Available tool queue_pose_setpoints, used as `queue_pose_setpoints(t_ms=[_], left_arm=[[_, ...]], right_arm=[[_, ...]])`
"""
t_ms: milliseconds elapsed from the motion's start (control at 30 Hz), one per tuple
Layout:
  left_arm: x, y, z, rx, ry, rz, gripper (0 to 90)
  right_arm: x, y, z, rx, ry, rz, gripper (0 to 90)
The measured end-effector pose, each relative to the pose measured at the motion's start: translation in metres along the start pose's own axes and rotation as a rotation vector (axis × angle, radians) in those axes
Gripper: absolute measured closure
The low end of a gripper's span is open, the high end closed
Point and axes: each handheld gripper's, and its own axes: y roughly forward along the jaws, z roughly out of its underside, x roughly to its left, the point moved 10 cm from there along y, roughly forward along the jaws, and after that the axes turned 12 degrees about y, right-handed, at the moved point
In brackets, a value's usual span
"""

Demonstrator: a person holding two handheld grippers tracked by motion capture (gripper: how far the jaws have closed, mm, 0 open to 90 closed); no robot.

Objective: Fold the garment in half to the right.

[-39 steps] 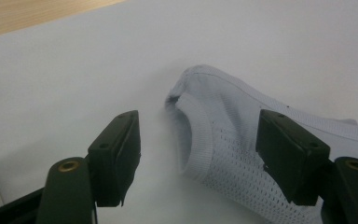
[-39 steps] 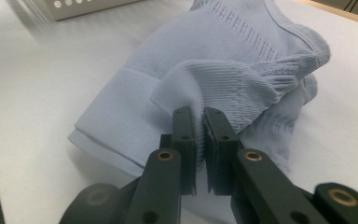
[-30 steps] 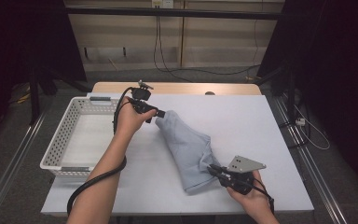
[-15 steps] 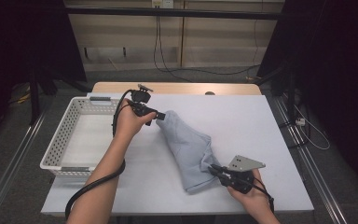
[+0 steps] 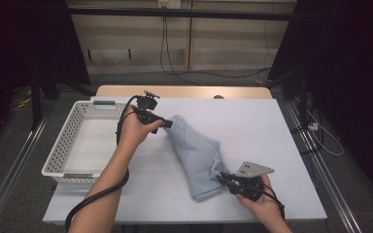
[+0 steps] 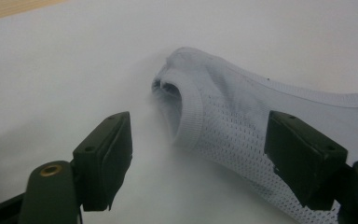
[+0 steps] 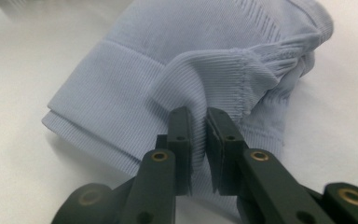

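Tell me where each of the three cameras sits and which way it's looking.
High view: above the person's side, facing forward and down on the table, basket, both forearms and grippers.
Left gripper view: rides the left gripper, looking past its open jaws at the garment.
Right gripper view: rides the right gripper, its jaws pinching a ribbed fold.
All three share the garment.

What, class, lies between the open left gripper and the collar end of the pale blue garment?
Nothing visible. The left gripper has its fingers spread, with bare white table up to the garment, whose collar end sits just ahead of them.
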Motion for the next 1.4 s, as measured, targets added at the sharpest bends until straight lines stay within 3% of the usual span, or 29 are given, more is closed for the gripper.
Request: queue_pose_setpoints(t_ms=[167,500,867,1100,1300,1400], left_arm=[[-0.001,0.000,0.004,-0.002,-0.010,0.001,23.5],[-0.006,-0.003,0.013,-0.002,-0.007,0.005,21.6],[-0.020,-0.006,0.019,-0.010,0.014,0.016,20.0],[-0.029,-0.004,0.024,-0.018,0.011,0.024,19.4],[-0.035,-0.003,0.029,-0.011,0.020,0.031,18.8],[-0.037,-0.004,0.031,-0.011,0.019,0.034,18.6]], right_arm=[[0.001,-0.002,-0.003,-0.001,0.014,-0.012,75.1],[-0.005,-0.008,-0.019,-0.045,0.064,-0.003,38.5],[-0.011,-0.011,-0.036,-0.079,0.099,-0.018,23.9],[-0.012,-0.007,-0.042,-0.085,0.096,-0.019,22.3],[-0.012,-0.004,-0.052,-0.097,0.093,-0.025,31.7],[-0.011,-0.001,-0.052,-0.088,0.086,-0.026,31.8]])
